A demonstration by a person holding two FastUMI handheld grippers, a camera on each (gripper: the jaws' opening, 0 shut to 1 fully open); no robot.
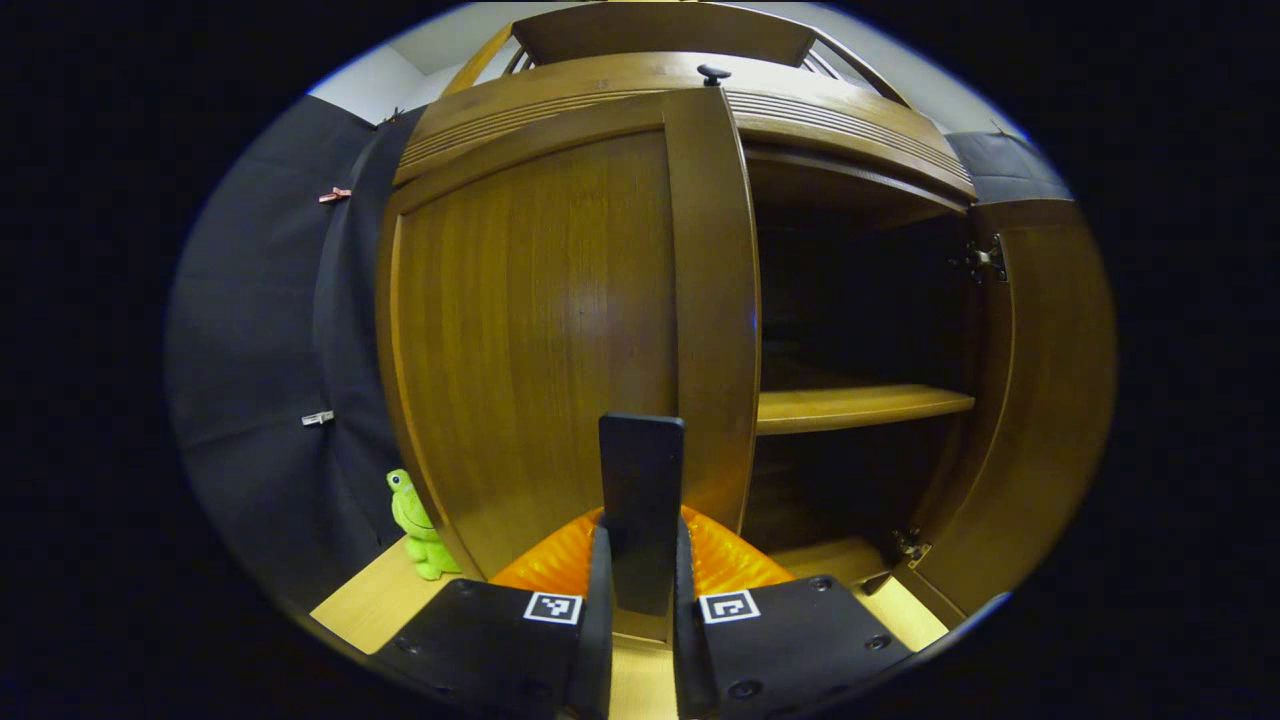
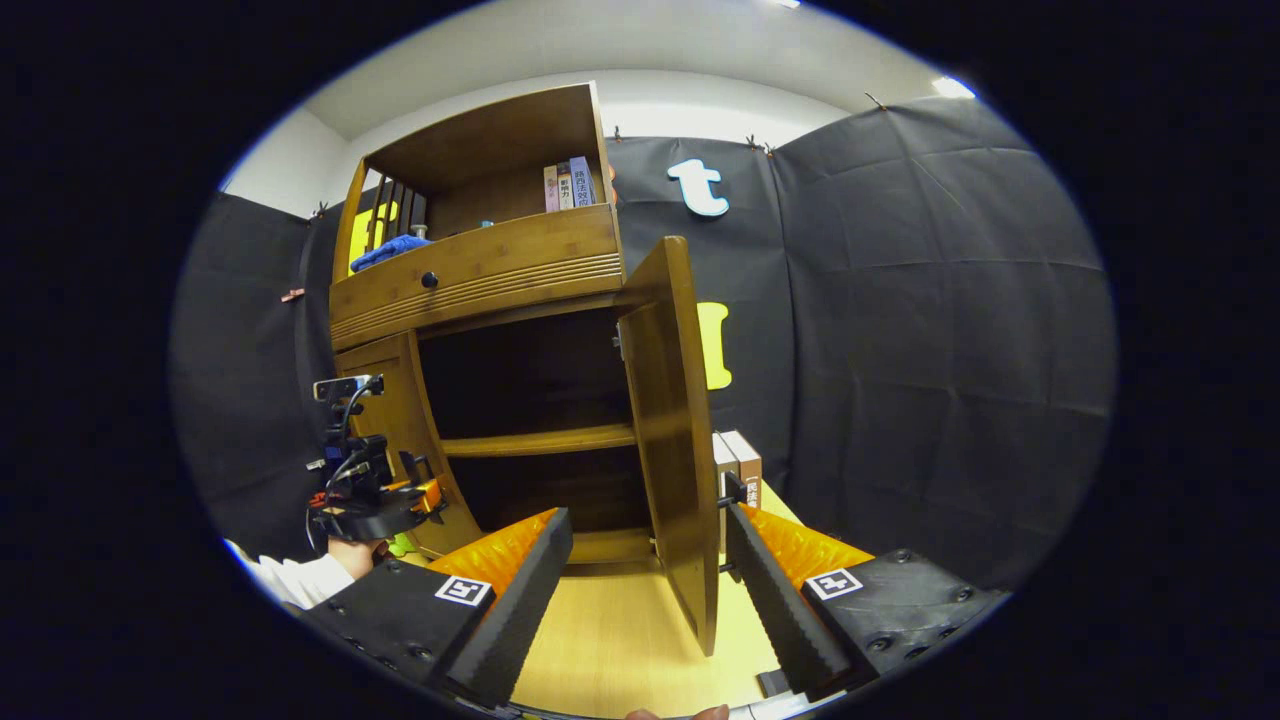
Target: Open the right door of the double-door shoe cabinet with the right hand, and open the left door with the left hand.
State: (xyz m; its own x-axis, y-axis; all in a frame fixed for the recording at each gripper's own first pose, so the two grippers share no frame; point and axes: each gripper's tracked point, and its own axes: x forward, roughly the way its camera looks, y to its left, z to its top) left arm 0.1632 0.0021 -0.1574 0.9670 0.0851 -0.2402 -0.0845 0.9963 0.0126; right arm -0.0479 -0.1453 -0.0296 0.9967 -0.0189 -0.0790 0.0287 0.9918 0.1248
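While left tongs [image 1: 641, 560] seemingly pinch its handle [image 1: 641, 500], right door [image 2: 672, 420] stands open.

this is a recording booth made to look like a home. black cloth walls [image 2: 930, 300] are clipped up all around, with a white room wall [image 2: 640, 45] above them at 12 o'clock. a wooden shoe cabinet [image 2: 480, 280] stands on a light wood table [image 2: 620, 640]. books [image 2: 566, 186] sit on its top shelf. a green frog toy [image 1: 418, 525] sits at 8 o'clock beside it.
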